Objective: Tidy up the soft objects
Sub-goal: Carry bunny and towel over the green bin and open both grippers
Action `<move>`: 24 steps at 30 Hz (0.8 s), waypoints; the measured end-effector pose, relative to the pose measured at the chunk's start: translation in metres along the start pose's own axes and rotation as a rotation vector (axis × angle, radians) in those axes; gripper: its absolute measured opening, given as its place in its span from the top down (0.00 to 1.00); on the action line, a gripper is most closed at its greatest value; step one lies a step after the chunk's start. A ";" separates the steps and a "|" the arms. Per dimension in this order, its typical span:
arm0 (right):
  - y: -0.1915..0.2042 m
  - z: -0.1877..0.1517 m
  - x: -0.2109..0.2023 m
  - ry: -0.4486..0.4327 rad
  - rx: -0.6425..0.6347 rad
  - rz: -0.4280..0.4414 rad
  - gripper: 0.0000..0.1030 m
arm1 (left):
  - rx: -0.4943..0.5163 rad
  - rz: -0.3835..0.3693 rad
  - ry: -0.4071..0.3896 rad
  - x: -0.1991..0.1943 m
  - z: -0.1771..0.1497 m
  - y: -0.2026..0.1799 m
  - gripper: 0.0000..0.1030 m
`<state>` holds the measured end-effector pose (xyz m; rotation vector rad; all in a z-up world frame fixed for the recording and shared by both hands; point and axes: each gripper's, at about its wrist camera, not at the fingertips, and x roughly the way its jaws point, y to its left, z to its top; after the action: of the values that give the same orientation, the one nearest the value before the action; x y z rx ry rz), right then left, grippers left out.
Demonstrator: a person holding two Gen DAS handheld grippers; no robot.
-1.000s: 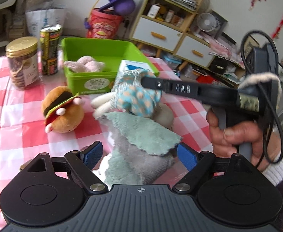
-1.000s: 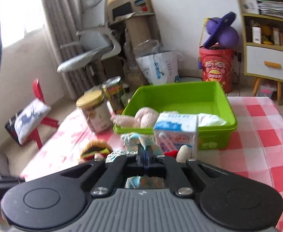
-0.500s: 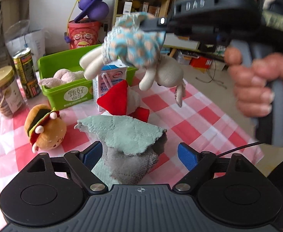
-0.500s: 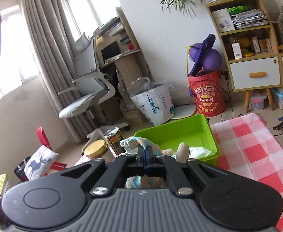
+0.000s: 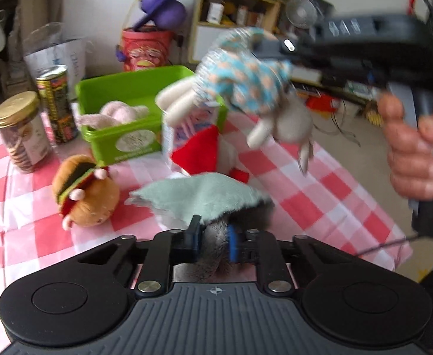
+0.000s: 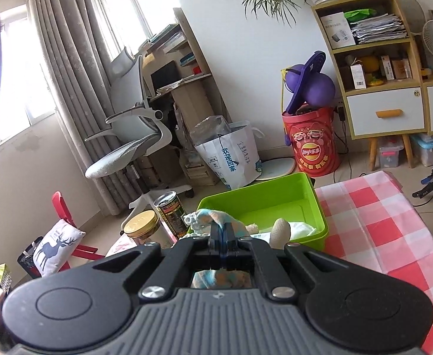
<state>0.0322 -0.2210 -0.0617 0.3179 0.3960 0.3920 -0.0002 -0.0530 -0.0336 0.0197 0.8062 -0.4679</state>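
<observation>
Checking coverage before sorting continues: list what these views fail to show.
- Grey cloth, left wrist view: lower part hidden behind the left hand-held gripper.
- Plush doll: motion-blurred there; in the right wrist view mostly hidden by the right hand-held gripper.
- Green bin label: unreadable.

The worktop (image 5: 328, 195) wears a red-and-white checked cloth, and there's plenty sitting on it. At the far left stands a glass jar with a gold lid (image 5: 19, 131), and just beside it a tall dark can (image 5: 57, 105). Next along sits a green bin (image 5: 127, 139), a pale pink plush (image 5: 118, 114) lying inside. Right against the bin's front corner stands a small milk carton (image 5: 183, 130), and a red-and-white plush (image 5: 207, 152) lies just in front of that. On the near left, a burger plush (image 5: 83, 190) rests on its side on the cloth. Closest to the camera, a grey-green soft cloth (image 5: 201, 195) is heaped up on the checks.
</observation>
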 end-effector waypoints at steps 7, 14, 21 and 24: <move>0.000 0.001 -0.001 -0.006 0.003 0.010 0.98 | -0.138 -0.027 -0.150 -0.030 0.017 0.019 0.89; -0.002 0.005 -0.008 -0.028 0.026 0.034 0.98 | -0.197 -0.030 -0.218 -0.047 0.028 0.033 0.89; 0.001 0.006 -0.019 -0.051 0.027 0.055 0.98 | -0.250 -0.004 -0.278 -0.060 0.031 0.047 0.89; 0.001 0.006 -0.023 -0.062 0.034 0.057 0.98 | -0.282 0.007 -0.300 -0.065 0.032 0.053 0.89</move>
<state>0.0146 -0.2317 -0.0491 0.3743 0.3340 0.4310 0.0051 0.0143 0.0261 -0.3031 0.5701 -0.3366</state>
